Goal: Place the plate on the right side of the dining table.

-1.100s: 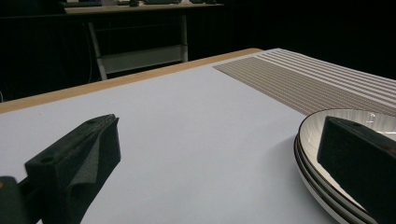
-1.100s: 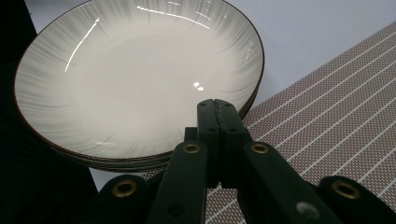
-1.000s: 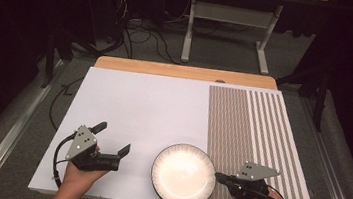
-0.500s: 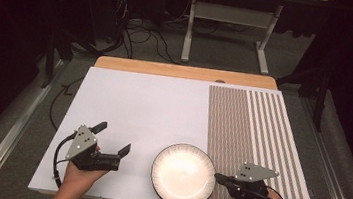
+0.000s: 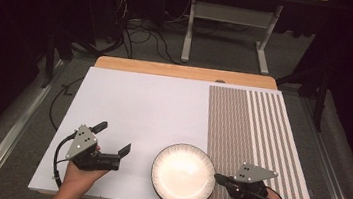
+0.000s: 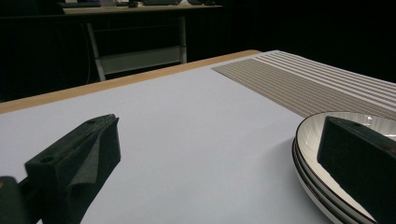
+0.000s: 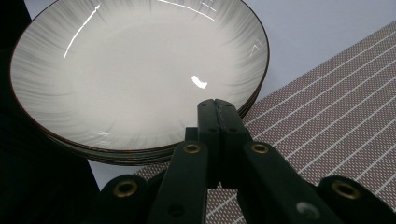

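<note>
Counting three stacked plates [image 7: 140, 79]; my right gripper [image 5: 220, 178] is pressed shut at their rim, left gripper [image 5: 112, 140] spread wide, neither shifted since a second ago.

**What my table carries**

The table [image 5: 138, 105] under my fingers wears a white sheet, with a bare wooden strip [image 5: 182, 71] at its far edge. A striped brown mat [image 5: 256, 134] lies beyond my right fingers [image 5: 218, 176]. A stack of white plates [image 5: 183, 175] rests between my two sets of fingers, overlapping the mat's edge.
</note>
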Demonstrator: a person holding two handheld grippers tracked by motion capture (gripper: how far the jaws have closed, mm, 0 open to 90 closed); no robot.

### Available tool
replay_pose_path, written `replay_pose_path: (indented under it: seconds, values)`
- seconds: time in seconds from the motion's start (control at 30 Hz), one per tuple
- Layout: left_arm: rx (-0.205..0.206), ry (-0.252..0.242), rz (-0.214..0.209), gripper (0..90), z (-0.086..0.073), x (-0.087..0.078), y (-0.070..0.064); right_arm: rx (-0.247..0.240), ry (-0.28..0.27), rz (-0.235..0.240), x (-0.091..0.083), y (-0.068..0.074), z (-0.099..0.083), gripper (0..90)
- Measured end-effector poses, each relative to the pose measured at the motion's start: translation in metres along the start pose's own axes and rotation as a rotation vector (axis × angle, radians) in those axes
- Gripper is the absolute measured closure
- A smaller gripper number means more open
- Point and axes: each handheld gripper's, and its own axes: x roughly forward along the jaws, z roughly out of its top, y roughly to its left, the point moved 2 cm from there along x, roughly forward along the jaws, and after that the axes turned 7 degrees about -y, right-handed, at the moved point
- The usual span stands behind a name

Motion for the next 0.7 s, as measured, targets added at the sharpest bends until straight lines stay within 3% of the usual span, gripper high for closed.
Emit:
replay_pose_path:
  seconds: [0.7]
  values:
    - [0.000,-0.002,-0.001,0.2,0.0007,-0.0002,0.0001,-0.004,0.001,-0.006,0.0007,0.0008,0.0005,90.0]
